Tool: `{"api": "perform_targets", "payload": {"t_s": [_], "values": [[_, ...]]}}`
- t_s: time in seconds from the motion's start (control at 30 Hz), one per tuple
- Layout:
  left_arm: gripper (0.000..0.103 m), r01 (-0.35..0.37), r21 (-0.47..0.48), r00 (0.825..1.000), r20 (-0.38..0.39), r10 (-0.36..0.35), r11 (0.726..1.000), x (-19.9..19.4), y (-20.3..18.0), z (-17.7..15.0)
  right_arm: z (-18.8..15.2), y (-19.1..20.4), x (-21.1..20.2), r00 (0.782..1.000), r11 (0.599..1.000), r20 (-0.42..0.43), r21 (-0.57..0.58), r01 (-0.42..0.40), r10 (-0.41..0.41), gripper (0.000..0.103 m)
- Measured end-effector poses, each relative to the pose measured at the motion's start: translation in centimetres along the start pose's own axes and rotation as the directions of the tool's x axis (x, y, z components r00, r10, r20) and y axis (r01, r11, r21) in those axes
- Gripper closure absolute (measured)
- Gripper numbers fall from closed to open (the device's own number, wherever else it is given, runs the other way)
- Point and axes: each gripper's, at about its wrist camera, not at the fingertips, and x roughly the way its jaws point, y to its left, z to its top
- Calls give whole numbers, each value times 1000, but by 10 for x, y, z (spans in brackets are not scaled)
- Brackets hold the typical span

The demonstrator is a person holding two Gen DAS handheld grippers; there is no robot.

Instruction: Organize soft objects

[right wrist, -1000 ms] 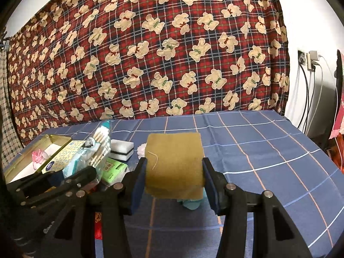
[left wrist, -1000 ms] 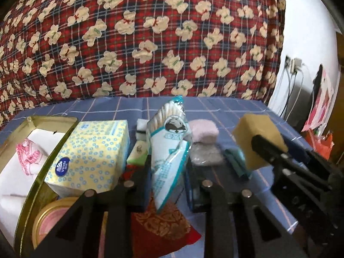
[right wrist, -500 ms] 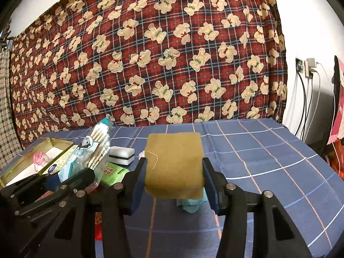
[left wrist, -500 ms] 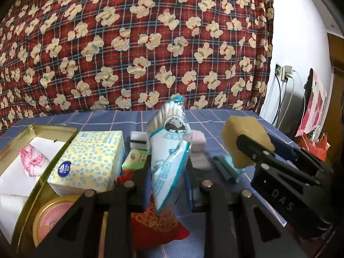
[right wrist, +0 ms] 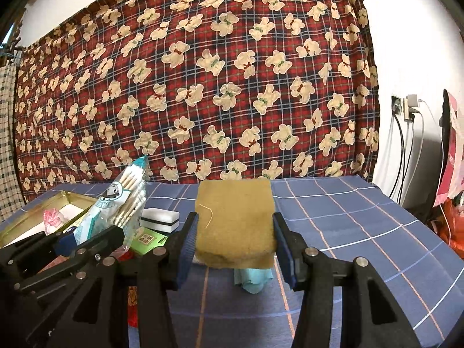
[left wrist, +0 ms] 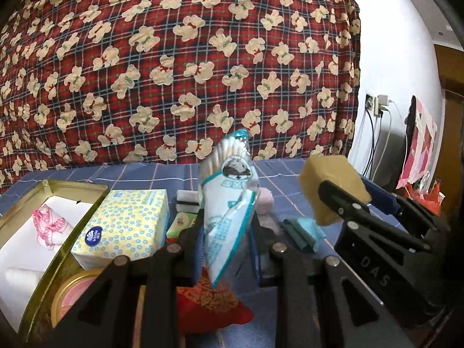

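Note:
My left gripper (left wrist: 226, 249) is shut on a clear bag of cotton swabs (left wrist: 229, 203), held upright above the table; the same bag (right wrist: 121, 200) shows at the left of the right wrist view. My right gripper (right wrist: 235, 246) is shut on a tan sponge block (right wrist: 235, 223), lifted off the cloth; the sponge (left wrist: 330, 188) also appears at the right in the left wrist view. A gold tin (left wrist: 72, 187) at the left holds white padding and a pink-white bundle (left wrist: 47, 226). A yellow tissue pack (left wrist: 124, 226) leans at its rim.
On the blue checked tablecloth (right wrist: 348, 232) lie a white-black sponge (right wrist: 159, 220), a green packet (right wrist: 148, 239), a teal cloth (right wrist: 252, 278), a pink puff (left wrist: 266, 200), a red pouch (left wrist: 211, 304) and a round tin (left wrist: 75, 293). A bear-print plaid sheet (right wrist: 203, 87) hangs behind. Cables (right wrist: 406, 150) hang at the right wall.
The left wrist view has tilted up a little, so the swab bag and table sit lower against the plaid sheet. Both grips are unchanged.

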Motion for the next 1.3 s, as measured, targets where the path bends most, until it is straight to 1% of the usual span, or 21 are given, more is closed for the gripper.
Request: {"api": "perform_targets", "payload": {"t_s": [0.13,0.5,0.8,1.1,1.3], "values": [[79,-2,-1,1000,18,2,1000,-4,2,-1,0,1,-3,1000,1000,16,-6,6,-5,50],[79,-13,21,998,61,12,1000,-16,5,-2,0,1,-4,1000,1000,13,-3,12,-12,50],[79,-31,19,998,63,29,999,-19,9,-2,2,2,-4,1000,1000,11,-1,16,-16,50],[79,-45,14,997,64,44,999,-20,14,-3,1,21,0,1000,1000,12,-17,-8,8,50],[79,-58,-4,996,62,58,998,-21,24,-3,1,22,0,1000,1000,12,-16,-11,11,50]]}}
